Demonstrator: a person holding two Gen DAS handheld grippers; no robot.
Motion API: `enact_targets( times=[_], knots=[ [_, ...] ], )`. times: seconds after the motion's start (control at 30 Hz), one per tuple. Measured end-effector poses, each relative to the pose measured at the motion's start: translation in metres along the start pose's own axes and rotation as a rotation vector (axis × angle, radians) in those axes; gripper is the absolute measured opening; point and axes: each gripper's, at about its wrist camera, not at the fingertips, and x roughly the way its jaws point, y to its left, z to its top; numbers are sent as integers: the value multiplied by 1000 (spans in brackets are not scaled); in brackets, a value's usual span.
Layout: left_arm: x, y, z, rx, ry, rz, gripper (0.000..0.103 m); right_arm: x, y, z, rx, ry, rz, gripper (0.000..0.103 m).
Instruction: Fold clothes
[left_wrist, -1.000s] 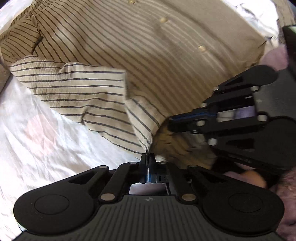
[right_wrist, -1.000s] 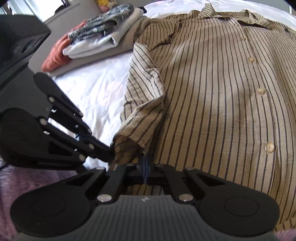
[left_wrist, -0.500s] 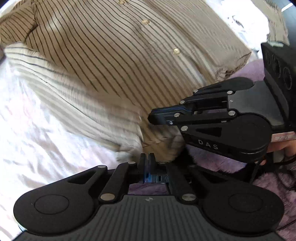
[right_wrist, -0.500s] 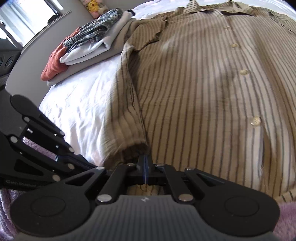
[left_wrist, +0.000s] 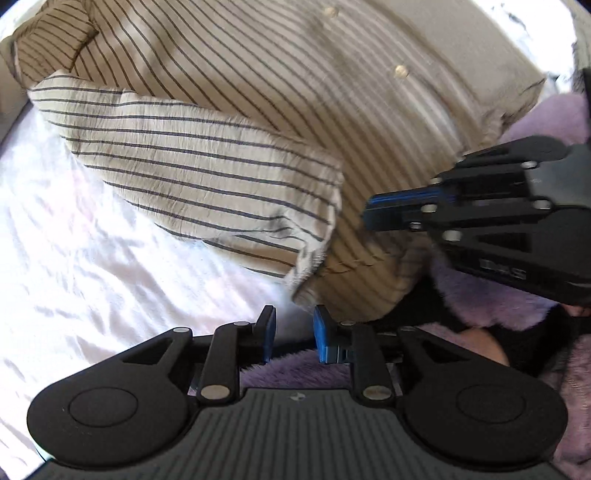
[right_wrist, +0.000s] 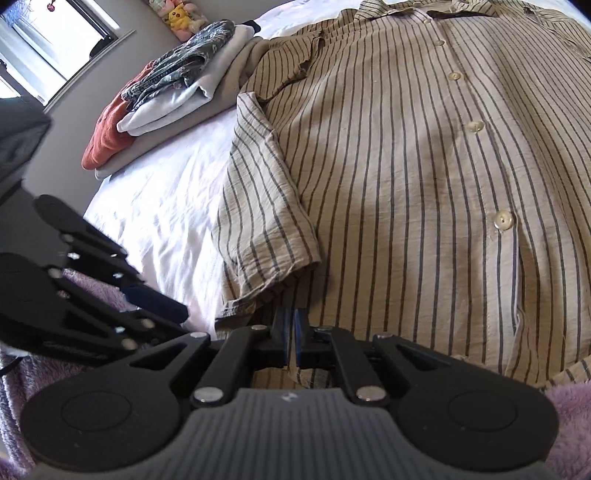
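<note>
Both grippers sit low over the near edge of a striped button-up shirt (right_wrist: 424, 192) spread front-up on a white bedsheet (right_wrist: 162, 206). Left gripper (left_wrist: 294, 332): its blue-padded jaws have just been opening and now stand apart, with nothing between them but sheet and a strip of purple fleece (left_wrist: 295, 369); the sleeve cuff (left_wrist: 306, 291) lies just beyond the fingertips, free of the pads. Right gripper (right_wrist: 290, 328): jaws nearly together, only a thin slit between the blue pads, having eased apart slightly; the shirt's hem runs right at the tips, and whether a sliver of cloth is pinched there is hard to judge from this angle. In the left wrist view the same right gripper (left_wrist: 369, 212) hovers above the lower front of the shirt. The short sleeve (right_wrist: 258, 206) lies folded inward along the shirt's side, lighter underside up. Further out, at the bed's far corner, rests a stack of folded clothes (right_wrist: 173, 92), with plush toys (right_wrist: 177, 18) behind it.
</note>
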Motion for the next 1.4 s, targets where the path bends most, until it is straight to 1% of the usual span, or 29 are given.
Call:
enact_targets(
  times=[0.1,0.2,0.27,0.3,0.37,0.47,0.6,0.7,0.77,0.9,0.93,1.0,1.03,1.1,1.17,1.3,1.37,1.4],
  knots=[
    [10,-4,9,56,24,18,19,0,-3,0,3,1,4,7],
    [19,-10,17,121,44,23,22,1,-6,0,14,10,4,7],
    [24,-14,20,158,46,34,21,2,-7,-1,16,15,7,7],
    [25,-15,21,167,47,27,21,2,-7,-1,16,17,8,7],
    [27,-17,21,182,49,13,2,2,-7,-1,14,20,11,8],
    [20,-20,18,178,61,-4,0,1,-9,-2,21,19,14,9],
    [4,-24,7,147,76,-43,0,0,-9,-4,25,16,16,10],
    [-5,-28,-4,134,67,-78,0,-1,-9,-6,20,13,16,11],
    [-9,-30,-9,128,63,-88,0,-2,-8,-6,17,11,14,11],
    [-15,-18,-13,88,49,-126,0,-4,-7,-8,16,6,12,12],
    [-17,-14,-14,77,45,-136,1,-5,-7,-8,17,4,12,12],
    [-24,-5,-16,56,31,-144,5,-6,-7,-7,20,-3,13,12],
    [-28,-1,-18,46,24,-146,9,-7,-8,-7,22,-7,13,12],
    [-35,10,-20,35,12,-132,14,-9,-7,-4,21,-17,13,12],
    [-45,23,-26,24,-6,-109,14,-11,-5,1,6,-27,5,12],
    [-69,45,-24,-3,-57,-59,14,-11,4,16,-55,-30,-33,12],
    [-80,58,-22,-15,-81,-21,14,-10,8,23,-86,-23,-55,14],
    [-85,66,-19,-22,-93,-2,14,-9,10,26,-101,-19,-65,20]
  ],
)
